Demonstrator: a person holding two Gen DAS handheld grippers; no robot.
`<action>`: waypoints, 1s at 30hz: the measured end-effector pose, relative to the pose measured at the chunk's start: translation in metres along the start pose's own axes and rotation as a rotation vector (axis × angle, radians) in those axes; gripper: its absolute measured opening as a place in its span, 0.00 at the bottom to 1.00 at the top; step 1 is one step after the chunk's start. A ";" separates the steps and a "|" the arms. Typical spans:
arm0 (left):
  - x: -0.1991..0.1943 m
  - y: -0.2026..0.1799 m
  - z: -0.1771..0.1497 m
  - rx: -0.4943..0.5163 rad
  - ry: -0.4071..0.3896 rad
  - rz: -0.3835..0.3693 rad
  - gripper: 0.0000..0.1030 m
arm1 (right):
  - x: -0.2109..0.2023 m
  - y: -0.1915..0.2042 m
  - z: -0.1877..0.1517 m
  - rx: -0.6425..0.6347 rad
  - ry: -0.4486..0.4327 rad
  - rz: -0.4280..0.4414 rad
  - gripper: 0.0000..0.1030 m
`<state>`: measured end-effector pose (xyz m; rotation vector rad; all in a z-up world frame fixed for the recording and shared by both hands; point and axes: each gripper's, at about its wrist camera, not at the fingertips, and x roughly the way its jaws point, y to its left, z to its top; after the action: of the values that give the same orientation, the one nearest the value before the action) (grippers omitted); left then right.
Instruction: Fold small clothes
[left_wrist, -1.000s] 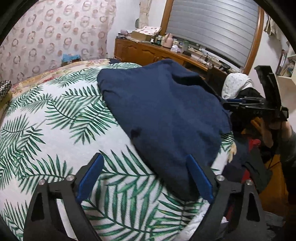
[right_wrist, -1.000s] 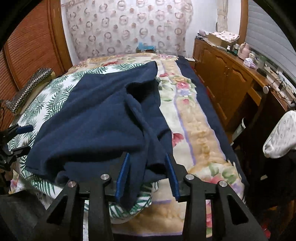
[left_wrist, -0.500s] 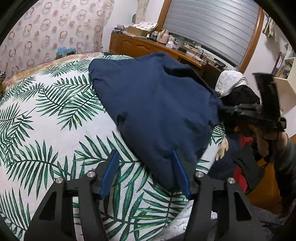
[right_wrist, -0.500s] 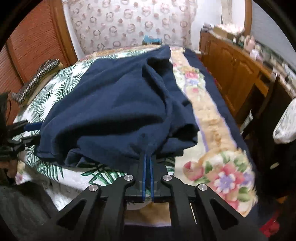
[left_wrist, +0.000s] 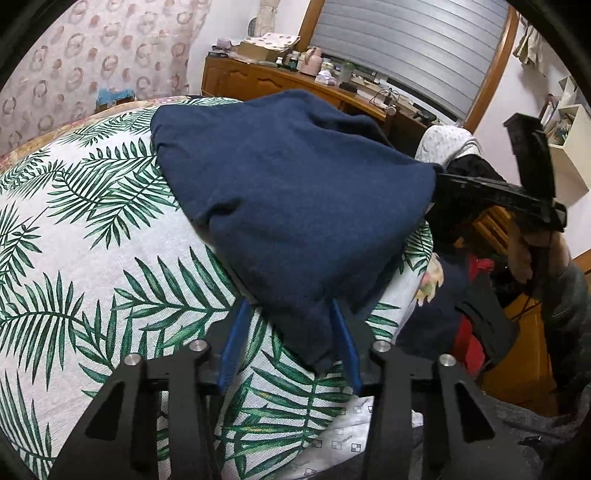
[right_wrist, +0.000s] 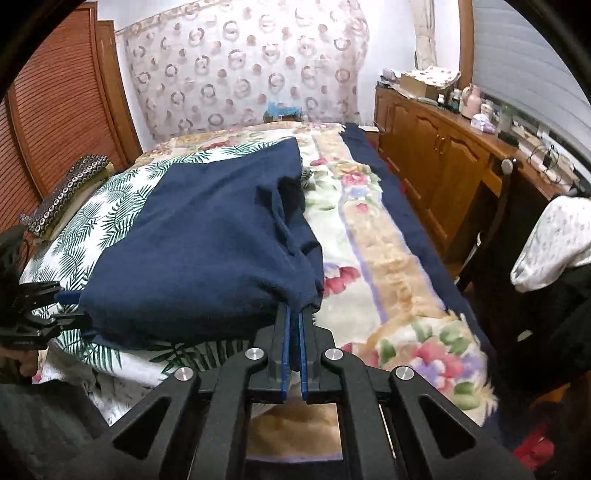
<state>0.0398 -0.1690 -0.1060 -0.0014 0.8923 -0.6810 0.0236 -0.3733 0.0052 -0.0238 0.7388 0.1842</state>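
Note:
A navy blue garment (left_wrist: 295, 206) lies spread on the palm-leaf bed cover (left_wrist: 92, 258). Its near corner hangs between the blue pads of my left gripper (left_wrist: 289, 306), whose jaws are closing. The right pad touches the cloth and the left pad stands apart from it. My right gripper (right_wrist: 294, 310) is shut on the garment's (right_wrist: 207, 251) other near corner, holding it slightly raised. The right gripper (left_wrist: 439, 177) shows at the cloth's right edge in the left wrist view, held by a hand. At the far left of the right wrist view is the left gripper (right_wrist: 55, 306).
A floral blanket (right_wrist: 388, 258) covers the bed's right side. A wooden sideboard (right_wrist: 443, 158) with small items runs along the wall. A chair draped in white cloth (right_wrist: 546, 240) stands near the bed's corner. A patterned cushion (right_wrist: 66, 188) lies at the left. Dark and red clothes (left_wrist: 476, 295) sit beside the bed.
The left jaws have narrowed around the garment's near corner. The right gripper has shut on the other corner and lifted it a little, bunching the cloth.

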 end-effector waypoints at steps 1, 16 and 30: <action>0.000 0.000 0.000 -0.002 0.000 -0.005 0.36 | 0.004 0.003 0.001 0.013 -0.005 0.013 0.05; -0.007 -0.006 0.002 0.018 -0.047 -0.015 0.10 | 0.062 -0.008 -0.022 0.174 -0.009 0.097 0.55; -0.037 -0.010 0.041 0.016 -0.186 -0.044 0.08 | 0.060 -0.013 -0.016 0.161 -0.023 0.159 0.18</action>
<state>0.0475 -0.1676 -0.0506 -0.0691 0.7101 -0.7165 0.0587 -0.3778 -0.0471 0.1900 0.7305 0.2757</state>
